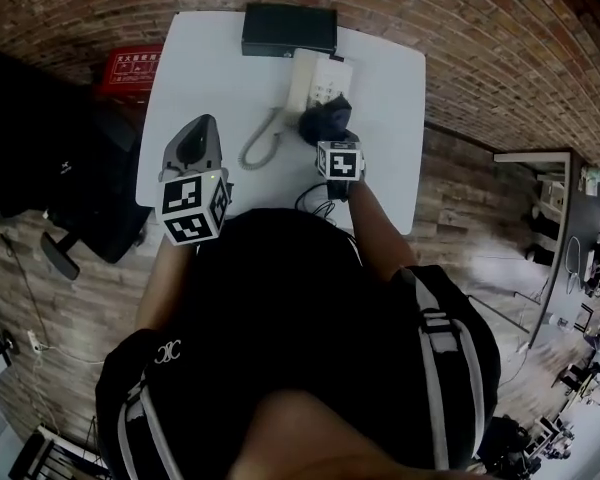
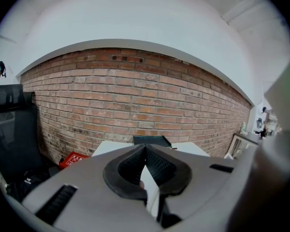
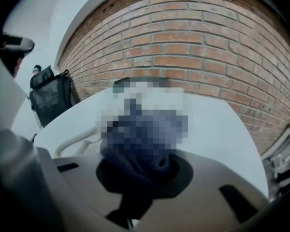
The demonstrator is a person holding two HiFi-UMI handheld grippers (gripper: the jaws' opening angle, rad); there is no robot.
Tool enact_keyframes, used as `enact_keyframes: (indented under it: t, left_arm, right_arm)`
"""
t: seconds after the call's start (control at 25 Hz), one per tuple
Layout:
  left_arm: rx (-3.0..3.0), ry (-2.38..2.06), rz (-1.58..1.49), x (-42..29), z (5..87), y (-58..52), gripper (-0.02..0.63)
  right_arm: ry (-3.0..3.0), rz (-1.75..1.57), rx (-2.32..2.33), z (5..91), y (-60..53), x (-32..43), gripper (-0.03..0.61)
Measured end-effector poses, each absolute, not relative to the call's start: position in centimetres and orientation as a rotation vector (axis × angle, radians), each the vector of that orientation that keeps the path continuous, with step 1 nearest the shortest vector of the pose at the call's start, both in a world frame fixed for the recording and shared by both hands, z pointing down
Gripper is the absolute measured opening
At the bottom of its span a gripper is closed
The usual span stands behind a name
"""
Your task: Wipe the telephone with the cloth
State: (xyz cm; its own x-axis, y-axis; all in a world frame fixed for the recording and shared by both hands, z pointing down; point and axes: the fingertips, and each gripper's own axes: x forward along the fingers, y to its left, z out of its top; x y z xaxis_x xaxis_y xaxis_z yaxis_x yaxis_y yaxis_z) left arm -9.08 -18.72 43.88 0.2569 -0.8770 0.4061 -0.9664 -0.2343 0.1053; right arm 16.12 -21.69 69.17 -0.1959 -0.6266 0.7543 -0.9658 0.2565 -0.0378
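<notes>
Right gripper (image 1: 328, 138): clamped on the dark cloth (image 1: 325, 120), which is bunched between its jaws.
Cloth: held over the near end of the white telephone (image 1: 315, 80).
Telephone: set on the white worktop (image 1: 210, 68), just before a black box (image 1: 288, 30).
Left gripper (image 1: 195, 136): jaws brought together, nothing held.

Two grippers: the left gripper (image 1: 202, 128) and the right gripper (image 1: 332, 140). One cloth (image 1: 325, 118), between the right fingers. One telephone (image 1: 318, 80), one coiled cord (image 1: 263, 146), one black box (image 1: 289, 30) beyond the fingertips, one table (image 1: 390, 168), one red crate (image 1: 128, 68), one chair (image 1: 40, 168).
</notes>
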Motion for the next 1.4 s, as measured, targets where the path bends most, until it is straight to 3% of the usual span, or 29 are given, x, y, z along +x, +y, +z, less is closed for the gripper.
enact_keyframes:
  t: [0.36,1.0,1.4]
  left_arm:
    - [2.217,-1.669,0.408,-8.3,44.0,-19.0,0.000]
    - [2.182,-1.705,0.424,-8.8,44.2,-19.2,0.000]
    - [2.179,-1.675,0.440,-8.5,45.0,-19.7,0.000]
  right_arm:
    - [-1.801,0.801,1.643,68.1,-22.7,22.4,0.046]
    - [-1.955,0.660,1.478,66.6,-27.9,14.0,0.046]
    - [-1.901,0.642,1.539,67.6,-28.7,15.9,0.046]
